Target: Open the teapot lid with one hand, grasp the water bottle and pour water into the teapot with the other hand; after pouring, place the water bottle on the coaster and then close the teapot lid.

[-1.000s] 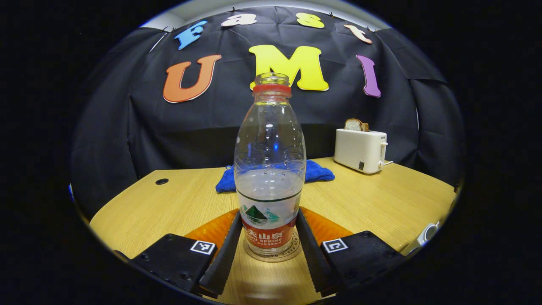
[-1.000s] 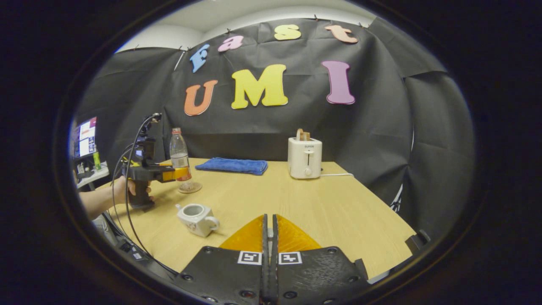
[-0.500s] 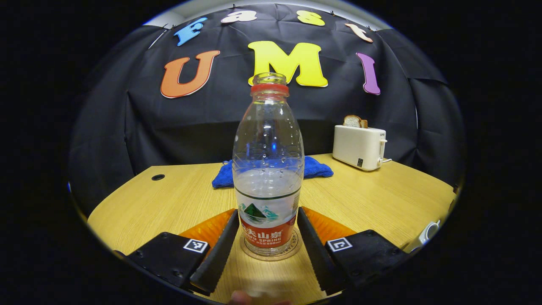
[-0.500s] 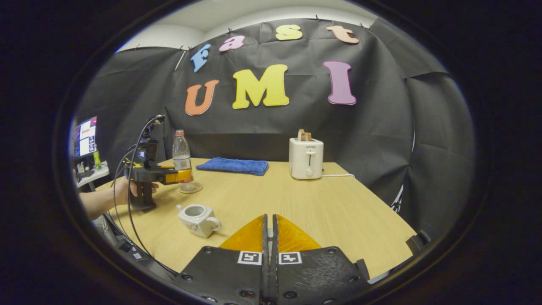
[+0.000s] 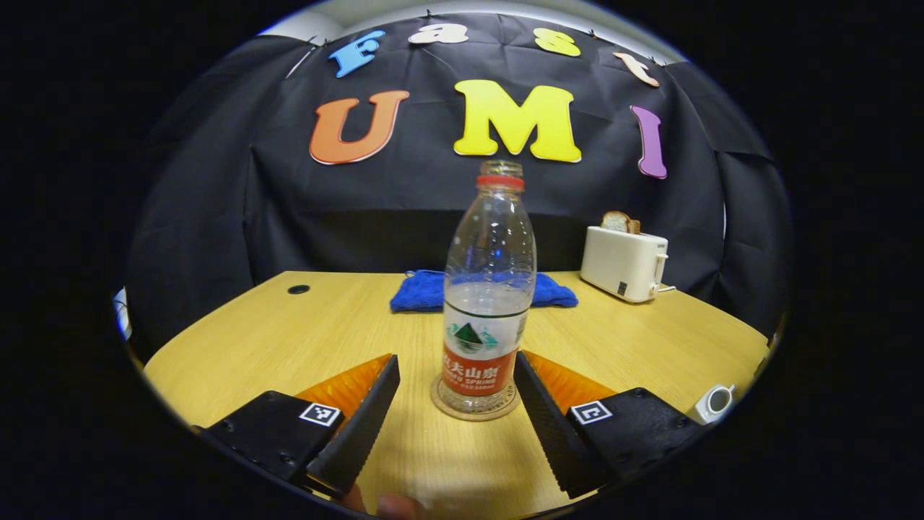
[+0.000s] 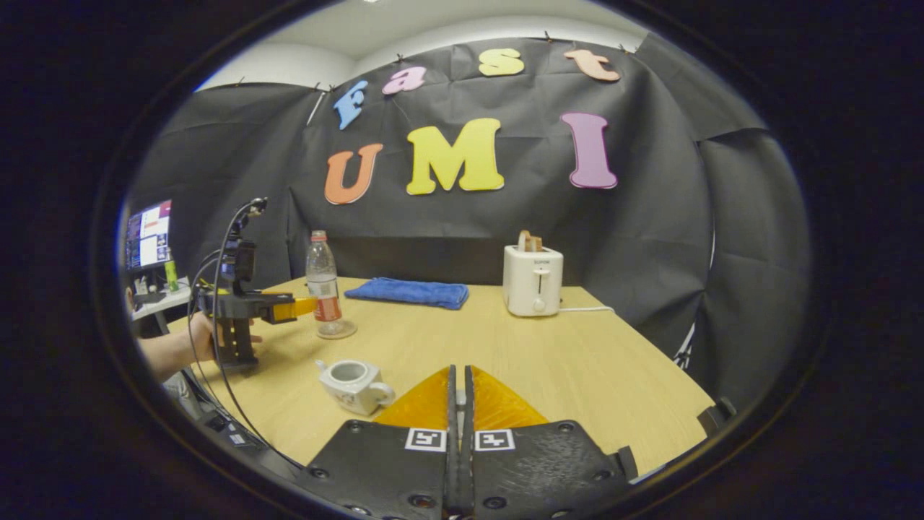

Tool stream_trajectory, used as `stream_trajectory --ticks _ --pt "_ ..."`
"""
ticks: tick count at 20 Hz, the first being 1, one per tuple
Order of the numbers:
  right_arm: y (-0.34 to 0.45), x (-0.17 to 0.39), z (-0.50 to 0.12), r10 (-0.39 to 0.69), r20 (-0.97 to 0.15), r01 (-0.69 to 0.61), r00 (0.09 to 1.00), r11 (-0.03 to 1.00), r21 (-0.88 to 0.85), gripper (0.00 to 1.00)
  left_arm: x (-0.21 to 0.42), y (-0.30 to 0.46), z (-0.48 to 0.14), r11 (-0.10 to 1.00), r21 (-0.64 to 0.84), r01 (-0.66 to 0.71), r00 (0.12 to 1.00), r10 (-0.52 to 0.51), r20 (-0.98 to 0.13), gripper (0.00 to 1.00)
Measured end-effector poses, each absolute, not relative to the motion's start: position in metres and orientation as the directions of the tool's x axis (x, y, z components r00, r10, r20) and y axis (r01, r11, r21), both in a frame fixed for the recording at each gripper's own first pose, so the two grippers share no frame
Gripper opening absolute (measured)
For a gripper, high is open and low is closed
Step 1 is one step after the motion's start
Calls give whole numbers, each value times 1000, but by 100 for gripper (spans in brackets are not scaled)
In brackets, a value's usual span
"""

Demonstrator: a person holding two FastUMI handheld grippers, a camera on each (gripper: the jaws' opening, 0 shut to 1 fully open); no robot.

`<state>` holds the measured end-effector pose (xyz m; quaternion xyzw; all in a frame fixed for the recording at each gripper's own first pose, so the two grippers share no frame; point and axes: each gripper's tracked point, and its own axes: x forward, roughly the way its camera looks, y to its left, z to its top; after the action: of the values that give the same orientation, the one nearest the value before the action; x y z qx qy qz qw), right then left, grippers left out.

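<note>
Each gripper has black, screw-studded finger mounts carrying small square black-and-white markers, with ribbed translucent orange panels behind them. In the right gripper view, the left gripper (image 6: 307,307) at nine o'clock shows a black pistol handle (thin black cables loop above it) in a bare hand (image 6: 206,339).

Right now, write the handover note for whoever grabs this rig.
Left claw: open, fingers either side of the water bottle, not pressing it.
Right claw: shut, with the teapot just ahead to its left.
Things: bottle upright on the coaster; teapot lidless.
Done: bottle parked on coaster.
Left: close the teapot lid; I cannot make out where it is.
</note>
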<state>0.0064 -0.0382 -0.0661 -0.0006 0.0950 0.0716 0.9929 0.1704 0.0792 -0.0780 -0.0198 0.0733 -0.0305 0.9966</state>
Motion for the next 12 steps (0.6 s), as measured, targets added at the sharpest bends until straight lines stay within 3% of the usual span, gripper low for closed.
stream_trajectory --ticks 3,12 --pt "-6 20 -57 221 -140 -219 965 975 29 0 126 112 -48 998 -36 -53 997 51 -59 99" --pt "75 55 -69 386 -145 -384 911 922 43 0 24 128 -37 995 -13 -103 995 103 -13 99"
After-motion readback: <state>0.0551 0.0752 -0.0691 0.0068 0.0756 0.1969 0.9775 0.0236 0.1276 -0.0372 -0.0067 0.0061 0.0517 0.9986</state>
